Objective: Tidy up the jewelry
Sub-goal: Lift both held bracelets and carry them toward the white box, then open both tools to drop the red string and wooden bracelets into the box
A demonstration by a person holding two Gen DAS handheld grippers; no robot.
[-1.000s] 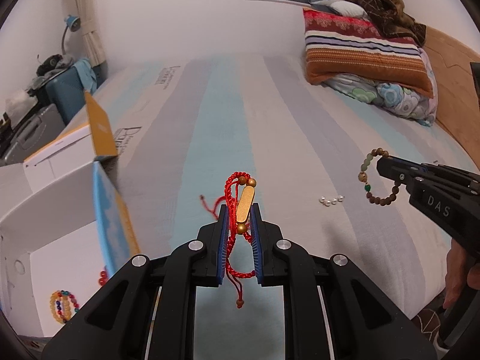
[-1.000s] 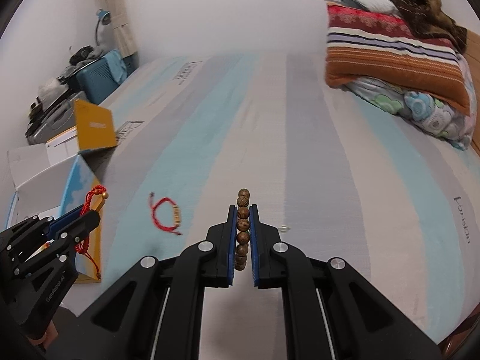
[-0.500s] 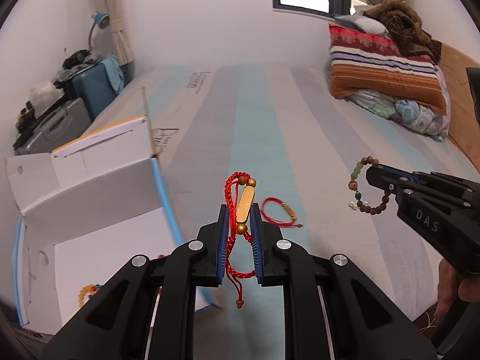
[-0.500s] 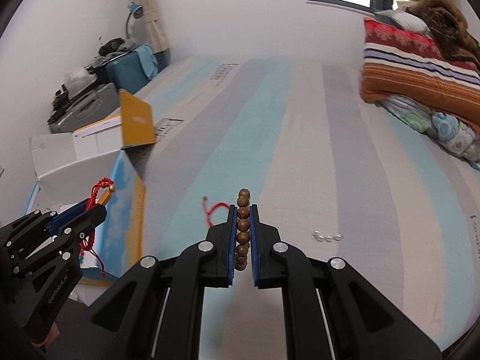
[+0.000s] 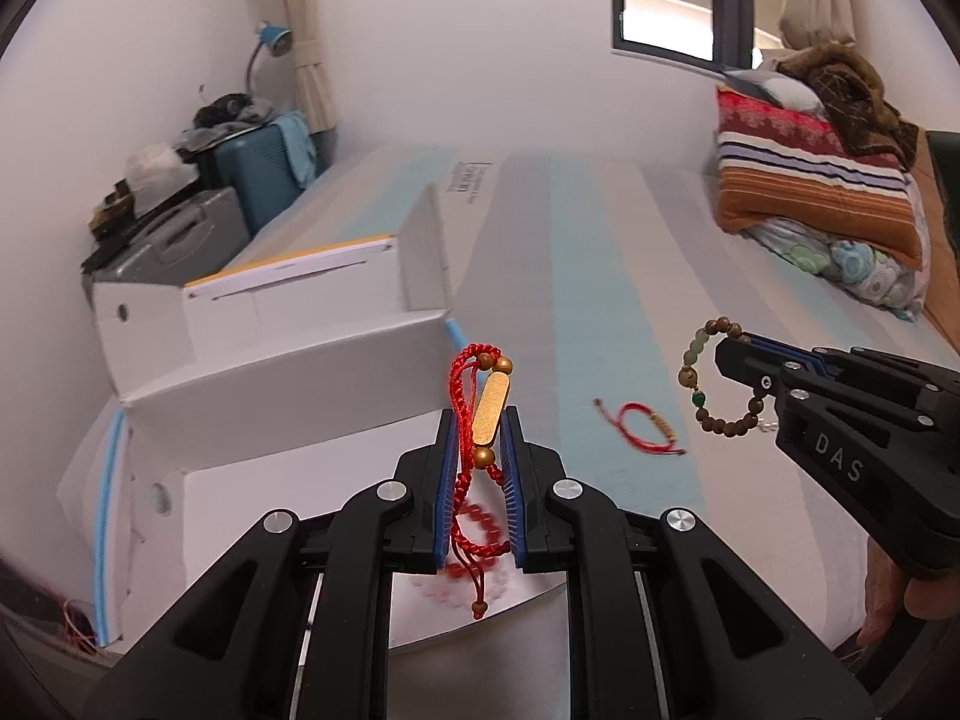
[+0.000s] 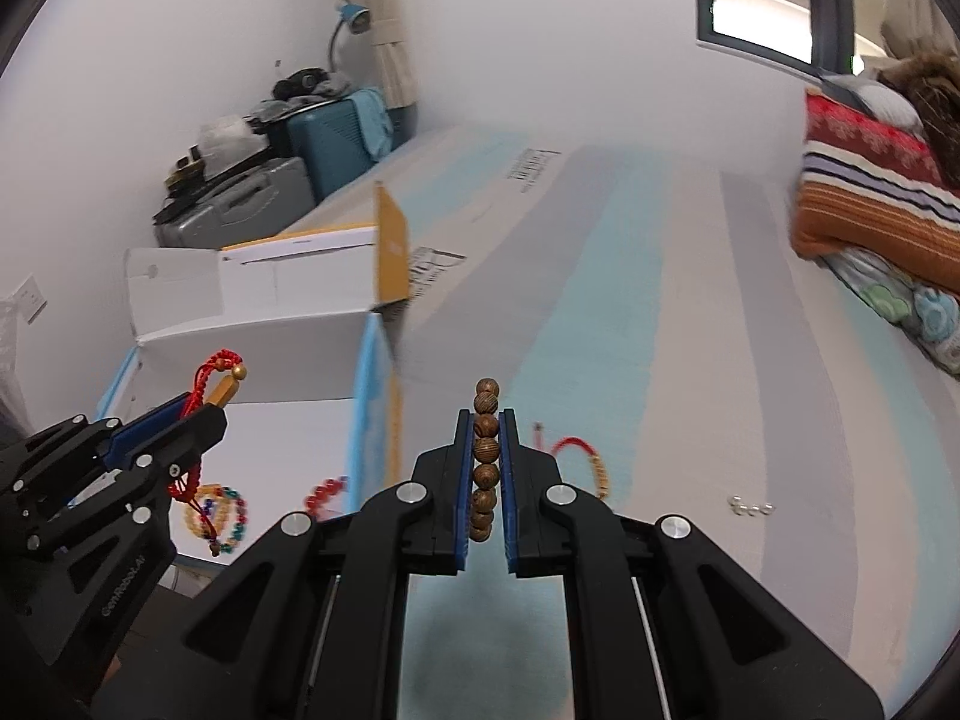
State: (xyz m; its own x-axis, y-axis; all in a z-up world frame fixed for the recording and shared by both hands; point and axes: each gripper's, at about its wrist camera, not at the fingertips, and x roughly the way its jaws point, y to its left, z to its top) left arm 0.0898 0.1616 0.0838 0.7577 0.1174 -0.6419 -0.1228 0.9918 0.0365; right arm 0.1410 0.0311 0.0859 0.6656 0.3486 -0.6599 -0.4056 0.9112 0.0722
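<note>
Two pieces of jewelry are in the air over a striped bed point(image 5: 600, 252), the largest thing in view, with an open white box point(image 5: 288, 372) at its left edge. Inside the box, seen from the right wrist, lie a multicoloured bead bracelet point(image 6: 219, 519) and a red bead bracelet point(image 6: 321, 495). On the sheet a thin red cord bracelet point(image 5: 639, 435) remains loose, with a few small pearls point(image 6: 750, 506) well to its right.

By my reading, the coming move turns on how each load sits relative to the box opening. The left gripper point(image 5: 480, 480) is the nearer one: it hangs over the box floor, pitched downward, its jaws clamped on a red cord bracelet with a gold bar point(image 5: 489, 414), whose bar runs along the jaws and whose knotted tail dangles toward the box. The right gripper point(image 6: 485, 474) is over the sheet, the box wall lying to its left; its jaws are pressed together on a wooden bead bracelet point(image 6: 486, 450), the bead row lined up with the fingers and the loop hanging free to one side. The left load looks ready to be released first, while the right hand has to travel leftward past the wall.
</note>
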